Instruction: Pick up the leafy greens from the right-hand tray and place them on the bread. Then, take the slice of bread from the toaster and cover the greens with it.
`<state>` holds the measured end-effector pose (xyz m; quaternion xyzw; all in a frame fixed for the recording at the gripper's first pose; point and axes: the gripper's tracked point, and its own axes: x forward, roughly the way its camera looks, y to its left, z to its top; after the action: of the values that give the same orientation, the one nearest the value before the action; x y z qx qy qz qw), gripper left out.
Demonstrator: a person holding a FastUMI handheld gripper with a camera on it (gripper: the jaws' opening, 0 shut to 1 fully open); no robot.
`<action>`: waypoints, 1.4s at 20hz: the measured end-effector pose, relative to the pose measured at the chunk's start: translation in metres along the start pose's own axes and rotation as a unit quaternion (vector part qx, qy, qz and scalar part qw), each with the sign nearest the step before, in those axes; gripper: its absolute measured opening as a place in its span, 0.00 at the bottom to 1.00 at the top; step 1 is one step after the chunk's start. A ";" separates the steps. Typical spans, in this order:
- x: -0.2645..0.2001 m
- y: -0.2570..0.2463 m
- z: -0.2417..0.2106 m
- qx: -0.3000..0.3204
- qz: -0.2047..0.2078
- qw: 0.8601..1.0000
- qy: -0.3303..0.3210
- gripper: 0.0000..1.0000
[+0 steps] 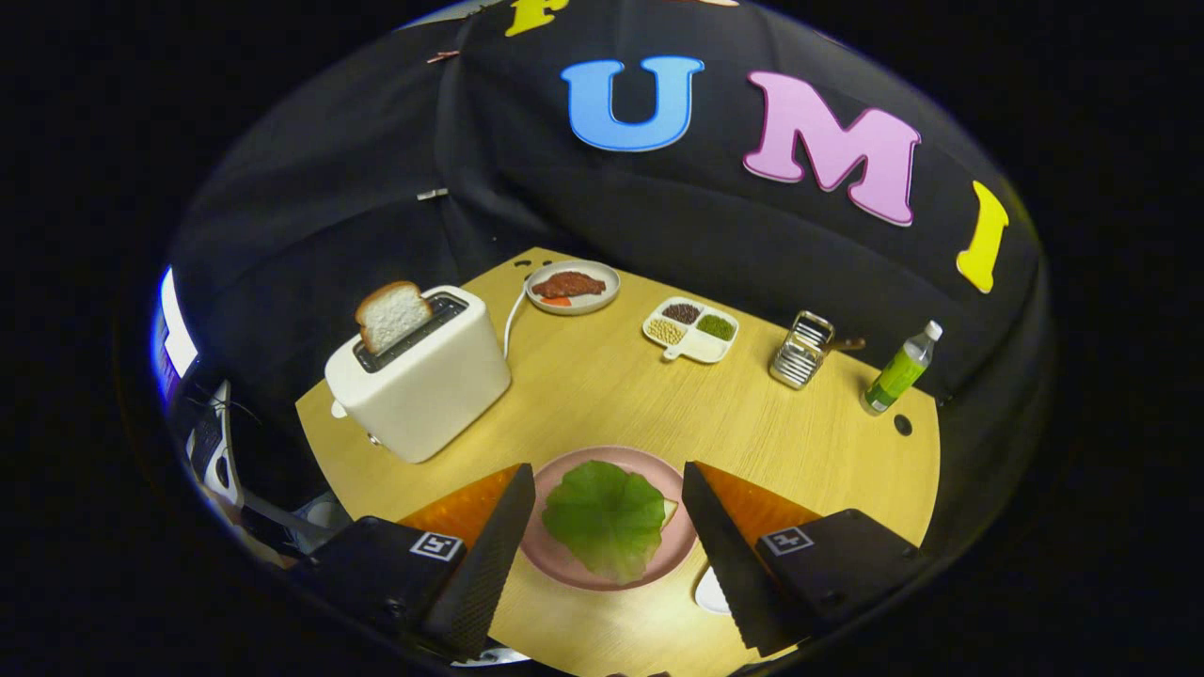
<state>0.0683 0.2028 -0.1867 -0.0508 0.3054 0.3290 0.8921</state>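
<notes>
Staged recording booth, not a real kitchen: black cloth wall (376, 216) wraps round a small wooden table (611, 385). Kitchen props on it: toaster (419, 376) at left edge, divided dish of beans (691, 329) and metal rack (801, 351) near back edge, green bottle (901, 369) at right corner.

A light wooden desk (602, 395) carries everything here. On it stands a white toaster (423, 376) at one side, and behind it a round plate (573, 287) with dark food. Further along the back are a divided dish (691, 330) of beans, a small metal rack (801, 352) and a green bottle (901, 369). Near the front lies a pink plate (564, 564), between the open claw's (609, 494) fingers.
</notes>
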 end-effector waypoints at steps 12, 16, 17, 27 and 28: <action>-0.010 0.155 0.124 -0.015 0.075 0.992 -0.097 0.98; 0.025 0.215 0.138 0.014 0.097 0.992 -0.081 0.98; 0.035 0.226 0.140 0.018 0.100 0.992 -0.073 0.98; 0.154 0.252 0.120 0.055 0.008 0.998 -0.006 0.99; 0.161 0.251 0.119 0.057 0.000 0.998 -0.001 0.99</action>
<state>0.0700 0.5227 -0.1559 0.0005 0.3229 0.3111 0.8938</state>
